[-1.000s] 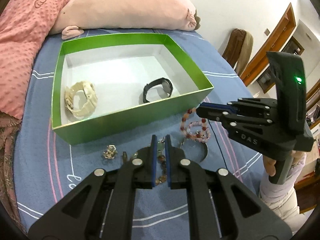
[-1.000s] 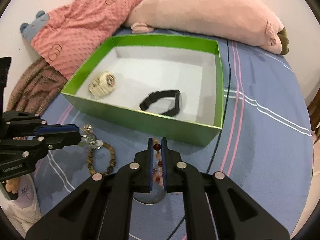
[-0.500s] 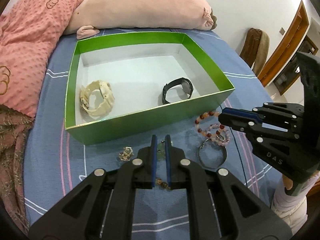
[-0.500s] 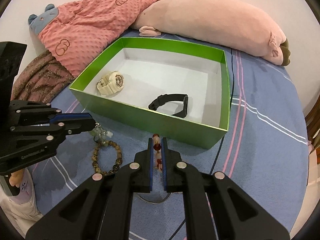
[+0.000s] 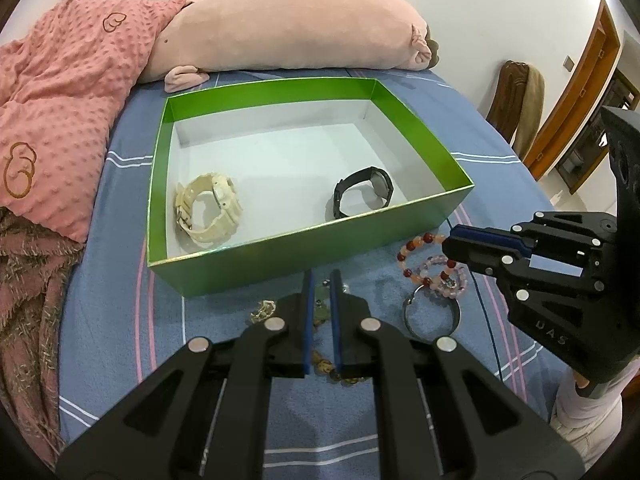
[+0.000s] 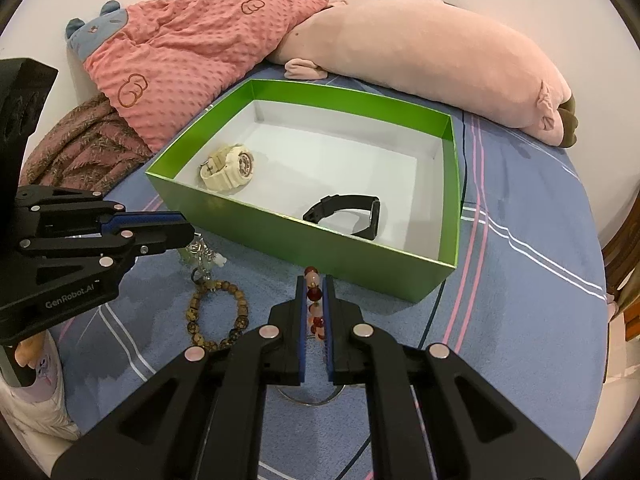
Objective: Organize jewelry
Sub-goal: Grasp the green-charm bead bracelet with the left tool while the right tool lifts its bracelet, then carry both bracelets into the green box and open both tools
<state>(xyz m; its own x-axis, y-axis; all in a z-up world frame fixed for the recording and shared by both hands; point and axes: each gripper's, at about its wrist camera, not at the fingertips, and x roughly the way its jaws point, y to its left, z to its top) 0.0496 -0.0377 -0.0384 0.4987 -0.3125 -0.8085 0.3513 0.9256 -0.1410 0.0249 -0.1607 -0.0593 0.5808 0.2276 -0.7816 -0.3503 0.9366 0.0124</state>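
I held the left gripper (image 5: 320,280) pitched steeply downward, jaws closed to a narrow slot between the blue pads. The right gripper (image 6: 314,284) sat just beside it at a similar downward pitch, jaws likewise drawn together. Both tips converged low, near each other, without touching.

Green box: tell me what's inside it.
Inside the green box lie a cream watch and a black watch, apart on the white floor. The near wall hides a strip of floor behind it.

Bright, even indoor light, soft shadows, sharp focus, fisheye-bent dark corners.
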